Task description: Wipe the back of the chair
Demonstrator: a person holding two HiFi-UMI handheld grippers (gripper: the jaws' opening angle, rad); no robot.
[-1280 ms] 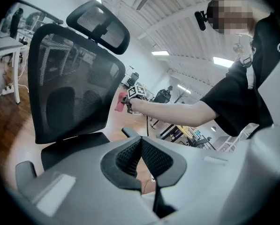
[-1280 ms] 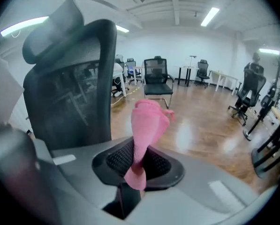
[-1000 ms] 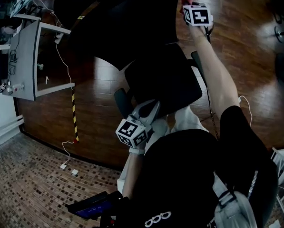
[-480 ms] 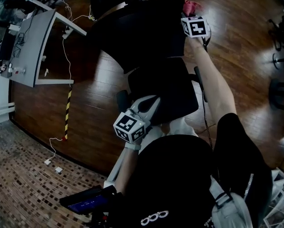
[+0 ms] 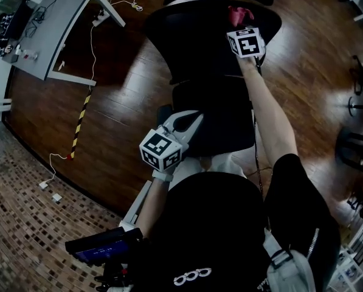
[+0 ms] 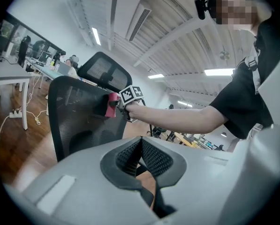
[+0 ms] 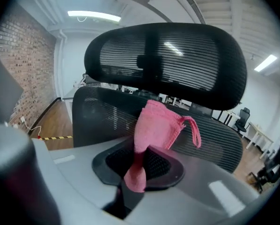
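The black mesh chair back [image 7: 102, 114] stands upright across mid-frame, with its oval headrest [image 7: 165, 55] above. A crumpled pink cloth [image 7: 155, 125], its loop dangling right, lies against the upper mesh at centre.

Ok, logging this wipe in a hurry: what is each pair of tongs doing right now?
Left tongs: closed, holding nothing.
Right tongs: closed on the pink cloth.

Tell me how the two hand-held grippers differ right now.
The right hand-held gripper pinches a pink cloth; the left hand-held gripper is shut on nothing. The right reaches up to the chair back; the left hangs low beside the seat. Both carry a marker cube.
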